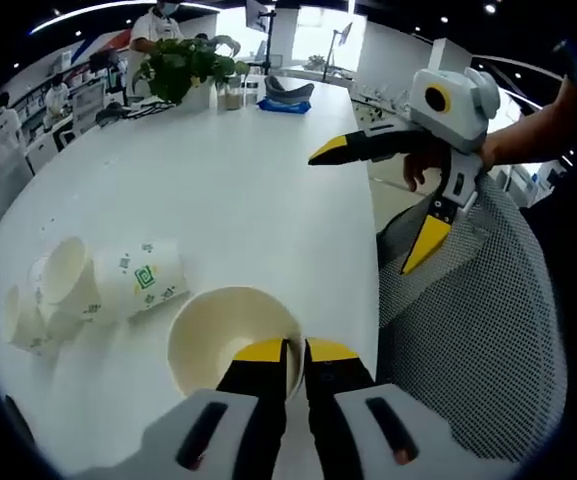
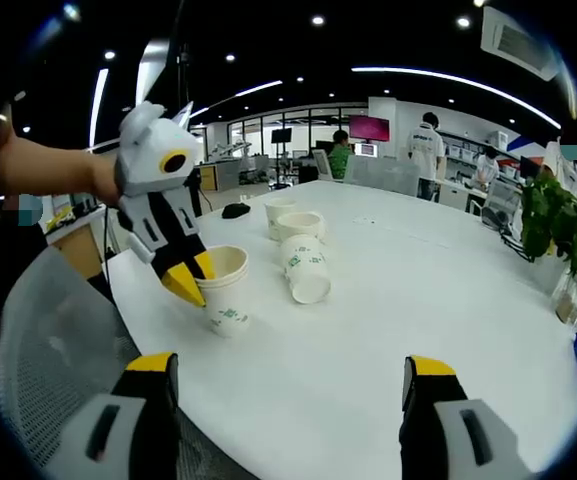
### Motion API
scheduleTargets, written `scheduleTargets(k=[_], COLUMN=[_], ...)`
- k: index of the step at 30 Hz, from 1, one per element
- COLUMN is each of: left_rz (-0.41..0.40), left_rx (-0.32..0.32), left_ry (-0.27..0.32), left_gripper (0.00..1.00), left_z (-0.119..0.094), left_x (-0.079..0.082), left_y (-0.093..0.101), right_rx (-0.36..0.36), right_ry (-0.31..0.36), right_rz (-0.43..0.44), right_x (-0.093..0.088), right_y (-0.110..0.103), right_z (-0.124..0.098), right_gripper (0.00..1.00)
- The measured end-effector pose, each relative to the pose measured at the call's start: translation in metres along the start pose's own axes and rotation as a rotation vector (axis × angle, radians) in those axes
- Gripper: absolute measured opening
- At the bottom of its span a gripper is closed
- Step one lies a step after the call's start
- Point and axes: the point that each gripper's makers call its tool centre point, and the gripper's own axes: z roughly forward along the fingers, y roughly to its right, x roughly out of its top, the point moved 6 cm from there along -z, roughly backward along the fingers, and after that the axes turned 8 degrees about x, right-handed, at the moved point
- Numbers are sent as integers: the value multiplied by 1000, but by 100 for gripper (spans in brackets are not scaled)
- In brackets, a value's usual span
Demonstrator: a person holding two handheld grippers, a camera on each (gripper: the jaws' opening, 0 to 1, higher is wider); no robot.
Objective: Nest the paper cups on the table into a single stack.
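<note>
Paper cups are sitting on a round white table (image 2: 398, 300), four of them in the right gripper view. One upright cup (image 1: 230, 345) is standing near the table edge, with the left gripper (image 1: 296, 352) pinching its rim, its yellow-tipped jaws nearly together, one inside the wall and one outside. In the right gripper view that same gripper (image 2: 190, 280) is pointing steeply downward from a hand (image 2: 103, 175) reaching in from the side, its tips at the rim of the cup (image 2: 224, 290). Farther in, a cup on its side (image 2: 306, 268) is lying with its mouth toward the camera, and two more upright cups (image 2: 300, 224) (image 2: 279, 213) are standing behind it. The cups are plain white inside, smooth and tapered, with small green printed marks on their outsides.

The right gripper (image 2: 290, 375) is hovering above the table edge with its jaws spread wide, gripping nothing. In the left gripper view it (image 1: 388, 195) is showing as black arms with yellow tips splayed apart, held by a hand (image 1: 423, 165) beside a grey mesh chair back (image 1: 478, 300). A leafy green potted plant (image 1: 183, 65) is standing at the far side of the table.
</note>
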Motion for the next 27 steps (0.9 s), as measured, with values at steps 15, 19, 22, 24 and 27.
scheduleTargets(k=[15,19,22,24,27], left_rz=[88,94,102,101,86], left_rx=[33,48,55,63,79], left_ry=[-6,8,7,12,38], left_gripper=[6,9,10,11,12], left_z=[-2,-4,-6,-12,-18], left_x=[1,2,1,0,3], left_y=[6,4,3,3,2], right_rx=[3,7,8,8,7], right_ry=[0,3,5,10,13], right_rz=[-6,-7,-7,-7,-6], right_x=[-1,-1,0,0,2], right_y=[1,1,1,1,0], right_z=[0,0,0,0,0], right_gripper=[94,94,94,95,95])
